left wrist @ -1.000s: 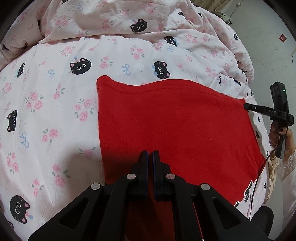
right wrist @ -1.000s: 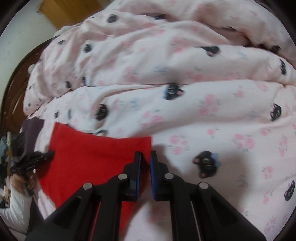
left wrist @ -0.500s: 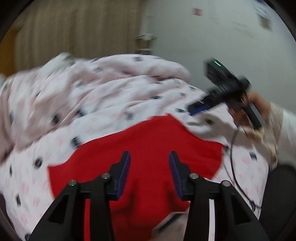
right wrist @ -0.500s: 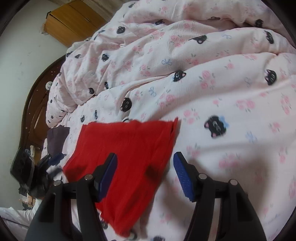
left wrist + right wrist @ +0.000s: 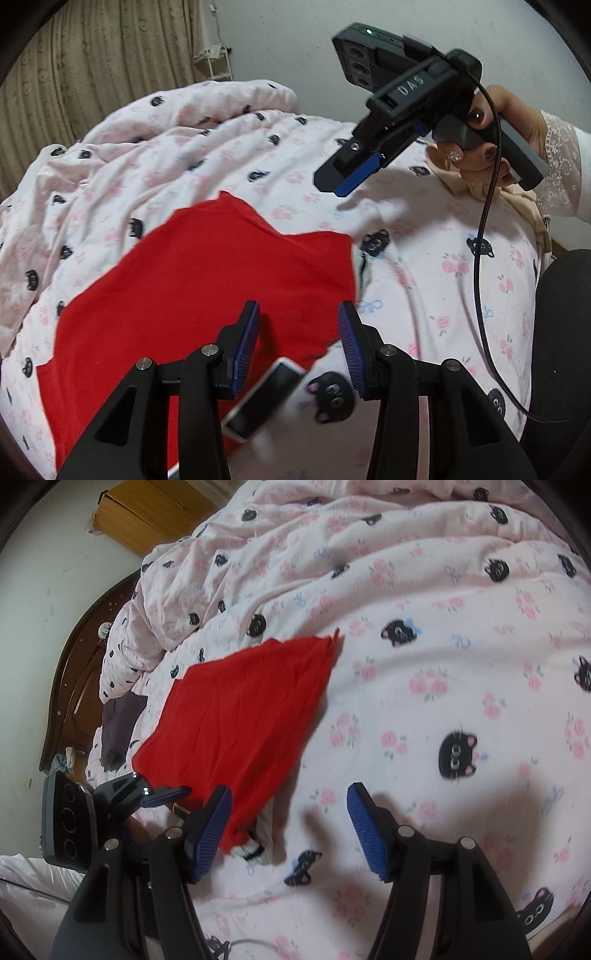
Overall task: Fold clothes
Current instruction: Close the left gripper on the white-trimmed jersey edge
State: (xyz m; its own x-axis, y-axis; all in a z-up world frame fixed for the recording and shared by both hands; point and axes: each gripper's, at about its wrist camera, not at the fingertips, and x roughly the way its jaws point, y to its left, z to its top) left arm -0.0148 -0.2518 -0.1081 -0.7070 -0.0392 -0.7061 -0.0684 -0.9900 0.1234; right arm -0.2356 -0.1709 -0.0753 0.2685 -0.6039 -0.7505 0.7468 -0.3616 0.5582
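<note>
Left claw (image 5: 298,347) wide apart, empty, above near edge of folded red cotton garment (image 5: 207,288). Right claw (image 5: 290,830) wide apart, empty, beside garment's near corner. Garment flat on pink cat-print bed quilt (image 5: 443,686), long axis diagonal.

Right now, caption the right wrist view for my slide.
Open right gripper hovers over folded red garment on cat-print bedding.

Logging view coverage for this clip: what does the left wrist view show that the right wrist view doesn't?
Left wrist only: curtain, white shelf, right hand on its gripper handle. Right wrist only: wooden headboard, cabinet, dark cloth. Both: red garment lying released on the cat-print bedding, with left gripper and right gripper open.
</note>
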